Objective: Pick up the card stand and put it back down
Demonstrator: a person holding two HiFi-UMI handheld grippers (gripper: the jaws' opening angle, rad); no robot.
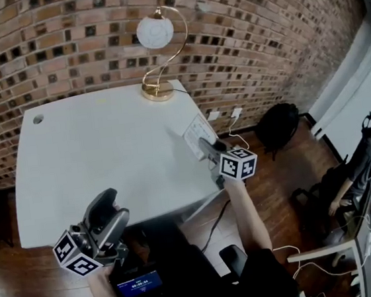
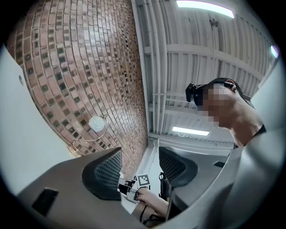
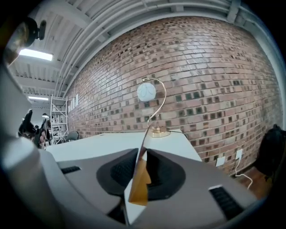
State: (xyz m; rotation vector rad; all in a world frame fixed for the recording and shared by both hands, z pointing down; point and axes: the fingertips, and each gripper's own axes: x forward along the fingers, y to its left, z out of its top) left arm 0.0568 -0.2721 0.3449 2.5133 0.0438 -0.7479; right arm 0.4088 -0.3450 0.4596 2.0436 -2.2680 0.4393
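**A:** Hand poses?

**B:** The right claw [image 1: 207,147] is held out over the right edge of the worktop [image 1: 107,160] on an outstretched forearm [image 1: 246,211], roughly level. The left claw [image 1: 110,208] is kept low off the near-left corner and tilted upward. Its pads are spread and nothing is seen between them.

**A:** Card stand?

**B:** The card stand [image 3: 140,178] is pinched between the right claw's pads. It is seen edge-on as a thin sheet stood upright, long axis near vertical, top leaning slightly toward the globe lamp [image 3: 147,92]. From the head view its pale face is noted at the worktop's right edge.

**A:** Obscured?

**B:** Its foot is hidden by the claw, so contact with the worktop cannot be told. Its print is not legible.
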